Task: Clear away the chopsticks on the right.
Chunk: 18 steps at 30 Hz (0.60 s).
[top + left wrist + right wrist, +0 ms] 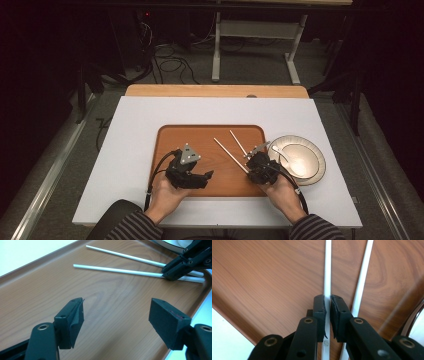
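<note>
Black jaws of the right gripper (pixel 328 315) were clenched on one white chopstick (pixel 327 270) near its thick end, on the wooden tray (pixel 200 137). Its twin (pixel 362 282) lay just beside. Both looked light, stiff and slick, best pinched squarely across the shaft. Over the tray, the left gripper (pixel 116 320) gaped, holding nothing.
</note>
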### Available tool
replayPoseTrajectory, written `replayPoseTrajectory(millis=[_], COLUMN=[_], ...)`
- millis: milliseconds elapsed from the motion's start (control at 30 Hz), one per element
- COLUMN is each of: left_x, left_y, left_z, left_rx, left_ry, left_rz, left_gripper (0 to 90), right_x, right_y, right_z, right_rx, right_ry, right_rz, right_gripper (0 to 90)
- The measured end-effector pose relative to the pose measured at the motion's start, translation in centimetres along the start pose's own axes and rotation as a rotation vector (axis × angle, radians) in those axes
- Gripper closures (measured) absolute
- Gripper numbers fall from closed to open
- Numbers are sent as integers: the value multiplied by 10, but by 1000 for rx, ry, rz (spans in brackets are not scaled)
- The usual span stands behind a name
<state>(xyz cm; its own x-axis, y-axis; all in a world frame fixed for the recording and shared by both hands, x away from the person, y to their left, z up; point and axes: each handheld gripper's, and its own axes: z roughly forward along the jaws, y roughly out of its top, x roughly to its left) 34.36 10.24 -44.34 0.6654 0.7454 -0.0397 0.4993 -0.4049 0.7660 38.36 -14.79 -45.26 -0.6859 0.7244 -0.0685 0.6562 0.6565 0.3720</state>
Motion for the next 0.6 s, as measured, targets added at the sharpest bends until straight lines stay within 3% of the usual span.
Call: replayPoseTrajectory(millis=[267, 600], left_x=[0, -1], left_y=[0, 0], left_z=[-1, -1], left_rx=[-3, -2], left_ry=[2, 1], left_rz=[0, 0], left_gripper=[286, 286], right_x=[-1, -8], right_y=[-2, -5], right_z=[0, 0], right_rx=[-11, -19], right_ry=[-24, -66], right_rz=[-3, 32], right_gripper=[848, 845])
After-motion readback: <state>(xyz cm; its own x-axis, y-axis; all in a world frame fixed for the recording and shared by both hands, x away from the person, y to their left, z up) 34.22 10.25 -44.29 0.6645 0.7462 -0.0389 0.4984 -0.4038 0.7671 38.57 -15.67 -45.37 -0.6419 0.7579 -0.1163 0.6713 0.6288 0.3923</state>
